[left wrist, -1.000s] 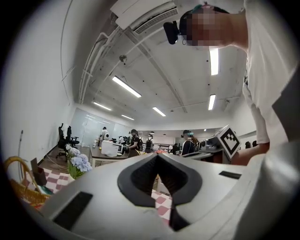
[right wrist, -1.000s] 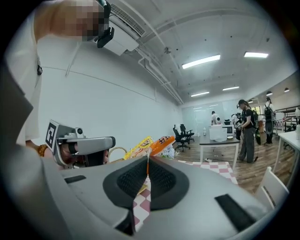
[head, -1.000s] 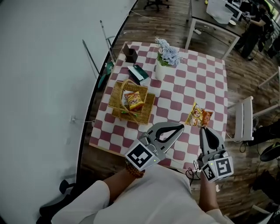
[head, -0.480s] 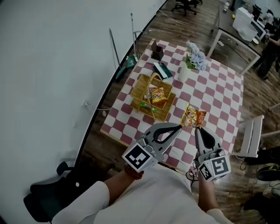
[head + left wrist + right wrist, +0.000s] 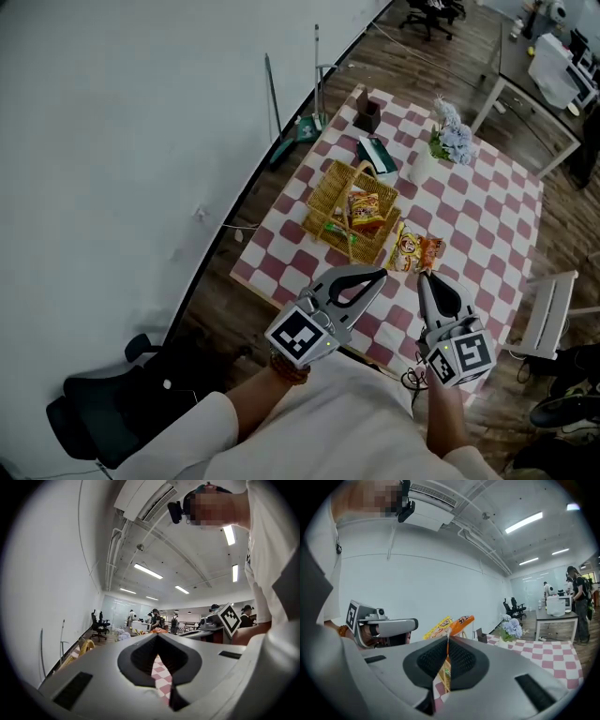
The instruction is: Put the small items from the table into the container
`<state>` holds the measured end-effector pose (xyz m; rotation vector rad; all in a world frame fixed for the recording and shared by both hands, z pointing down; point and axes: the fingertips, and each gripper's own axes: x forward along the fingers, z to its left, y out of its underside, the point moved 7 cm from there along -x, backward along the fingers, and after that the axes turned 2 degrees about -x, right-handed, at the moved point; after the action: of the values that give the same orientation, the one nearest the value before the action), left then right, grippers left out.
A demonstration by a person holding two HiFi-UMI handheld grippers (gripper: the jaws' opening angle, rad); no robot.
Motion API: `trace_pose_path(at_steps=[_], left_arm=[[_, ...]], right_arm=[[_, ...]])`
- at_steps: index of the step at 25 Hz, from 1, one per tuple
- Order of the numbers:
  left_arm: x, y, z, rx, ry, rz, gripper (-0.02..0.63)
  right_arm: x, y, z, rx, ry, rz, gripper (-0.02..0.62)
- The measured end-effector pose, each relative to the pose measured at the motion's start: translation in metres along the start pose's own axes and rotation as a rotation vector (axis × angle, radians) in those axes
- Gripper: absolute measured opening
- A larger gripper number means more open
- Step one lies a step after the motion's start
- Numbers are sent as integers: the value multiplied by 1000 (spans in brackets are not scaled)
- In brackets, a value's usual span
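Standing at the near edge of the table (image 5: 487, 220), the person holds both grippers out over its red-and-white checked cloth. The right gripper (image 5: 424, 277) has its jaws pinched together on one edge of an orange-and-yellow snack packet (image 5: 419, 251). In the right gripper view the packet sticks up past the jaw tips. From the head view it sits just beside the near right corner of the wicker basket (image 5: 325, 192); whether it touches the wicker I cannot tell.

The left gripper (image 5: 380, 274) is next to the right one, a little to its left and apart from it. Its jaws are closed tip to tip with nothing caught between them. Only the checked cloth shows through the hollow behind the tips.

The basket stands near the left side of the table, its handle arching over it. Inside lie a second orange packet (image 5: 364, 211) and a small green item (image 5: 338, 228).

Beyond the basket there is a dark green box (image 5: 377, 156), and farther back a small dark container (image 5: 367, 114) near the far corner. To the right of those stands a white vase (image 5: 422, 169) of pale blue flowers (image 5: 450, 139). A white chair (image 5: 548, 314) is drawn up at the table's right side.
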<state>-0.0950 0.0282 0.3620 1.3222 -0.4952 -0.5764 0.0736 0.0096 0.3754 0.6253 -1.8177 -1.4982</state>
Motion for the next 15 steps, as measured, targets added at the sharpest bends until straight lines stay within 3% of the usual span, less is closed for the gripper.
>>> trace_pose_path(at_steps=[10,15], left_arm=[[26,26,76,71,-34,14,28],[37,47,111,56,-49,52,28]], right_arm=[[105,23,-33,-61,-42,91,25],[168,57,-45,-5,-77,192,25]])
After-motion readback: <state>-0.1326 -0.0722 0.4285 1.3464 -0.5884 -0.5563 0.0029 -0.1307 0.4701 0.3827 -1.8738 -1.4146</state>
